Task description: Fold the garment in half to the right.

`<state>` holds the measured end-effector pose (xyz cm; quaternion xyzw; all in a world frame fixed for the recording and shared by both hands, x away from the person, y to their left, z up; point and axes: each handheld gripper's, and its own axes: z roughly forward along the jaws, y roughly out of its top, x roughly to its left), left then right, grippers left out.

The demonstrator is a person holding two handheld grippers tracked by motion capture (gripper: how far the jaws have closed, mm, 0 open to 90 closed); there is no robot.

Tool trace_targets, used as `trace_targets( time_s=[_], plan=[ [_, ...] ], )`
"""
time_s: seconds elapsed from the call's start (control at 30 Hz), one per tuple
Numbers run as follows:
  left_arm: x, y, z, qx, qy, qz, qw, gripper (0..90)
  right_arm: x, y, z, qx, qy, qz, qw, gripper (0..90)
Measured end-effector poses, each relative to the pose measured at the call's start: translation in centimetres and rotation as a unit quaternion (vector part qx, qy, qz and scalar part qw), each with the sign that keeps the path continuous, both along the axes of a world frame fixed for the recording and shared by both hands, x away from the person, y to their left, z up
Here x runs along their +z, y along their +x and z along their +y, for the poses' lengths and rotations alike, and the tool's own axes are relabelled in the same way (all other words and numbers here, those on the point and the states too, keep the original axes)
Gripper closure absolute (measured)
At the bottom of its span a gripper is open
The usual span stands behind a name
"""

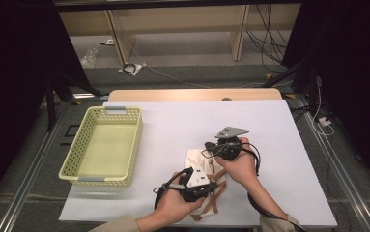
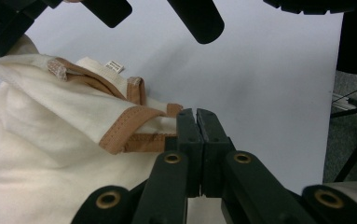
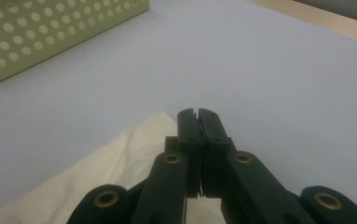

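A cream cloth bag [image 1: 195, 160] with brown trim and straps lies crumpled on the white tabletop [image 1: 269, 145] between my two hands. My left gripper [image 1: 211, 180] is at the bag's near side. In the left gripper view its jaws [image 2: 197, 114] are shut on the bag's brown hem [image 2: 134, 140], which stands lifted off the layer below. My right gripper [image 1: 210, 149] is at the bag's far edge. Its jaws [image 3: 197, 114] are shut, with a corner of the bag [image 3: 101, 168] beside and beneath them. I cannot tell whether that corner is pinched.
A yellow-green perforated basket [image 1: 135, 145] stands empty on the left of the table, and its wall [image 3: 50, 32] shows ahead of the right gripper. The bare white surface extends to the right and behind the bag. A wooden edge [image 1: 192, 94] runs along the back.
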<state>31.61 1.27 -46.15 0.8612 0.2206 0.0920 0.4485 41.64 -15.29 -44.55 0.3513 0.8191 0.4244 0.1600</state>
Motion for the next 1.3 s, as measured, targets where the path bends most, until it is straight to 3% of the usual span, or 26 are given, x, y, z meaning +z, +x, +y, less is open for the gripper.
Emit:
trace_targets(
  time_s=[1.3],
  plan=[
    [-0.65, 0.15, -0.03, 0.001, 0.014, 0.009, 0.9999, 88.4, -0.97, 0.2, -0.44, -0.006, -0.002, 0.015, 0.9999, 89.6]
  ],
)
